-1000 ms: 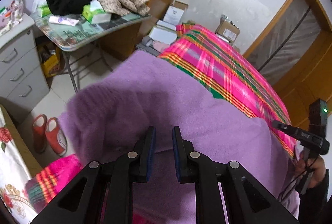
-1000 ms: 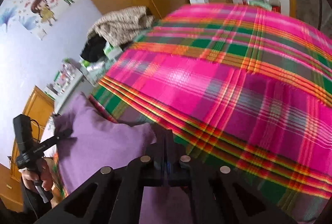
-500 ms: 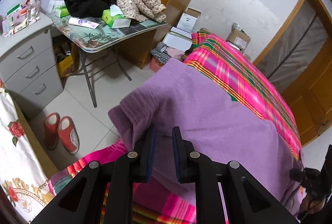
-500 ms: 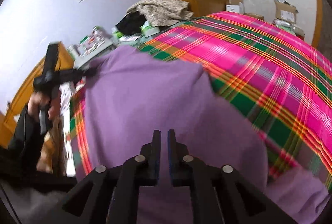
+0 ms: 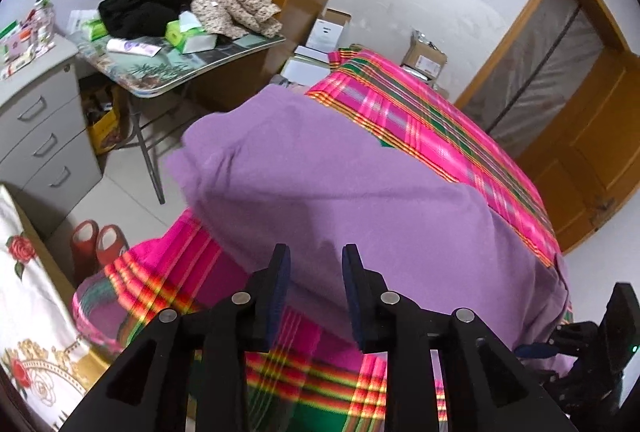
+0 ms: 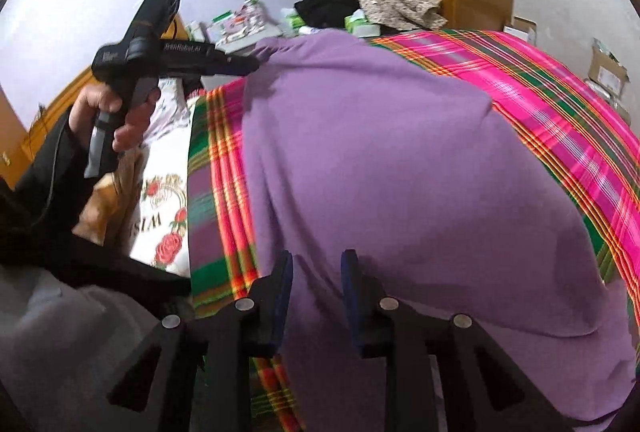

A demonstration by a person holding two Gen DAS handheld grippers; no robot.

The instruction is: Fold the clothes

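Purple knit garment [image 5: 340,192] lies spread over the pink plaid bedspread [image 5: 432,124], covering most of the near end of the bed; its far edge reaches toward the bed's corner at 12 o'clock in the left wrist view.

Left gripper [image 5: 314,292]: jaws apart, nothing between the pads, poised just above the garment's near edge. The plaid shows below and to 7 o'clock of it.

Right gripper [image 6: 316,296]: jaws likewise apart and empty, above the purple fabric [image 6: 400,172]. Whether the fingertips touch the cloth, I cannot tell.

From the right wrist view, the left gripper [image 6: 244,64] appears at 10 o'clock, gripped by a hand [image 6: 116,116] in a dark sleeve [image 6: 44,172], its tip right at the garment's far left corner.

Surroundings: folding table [image 5: 168,72] at 10 o'clock in the left view, carrying a heap of beige and black clothes [image 5: 192,0]; grey drawer unit [image 5: 40,128] at 9 o'clock; red slippers [image 5: 96,244] on the floor beside the bed.
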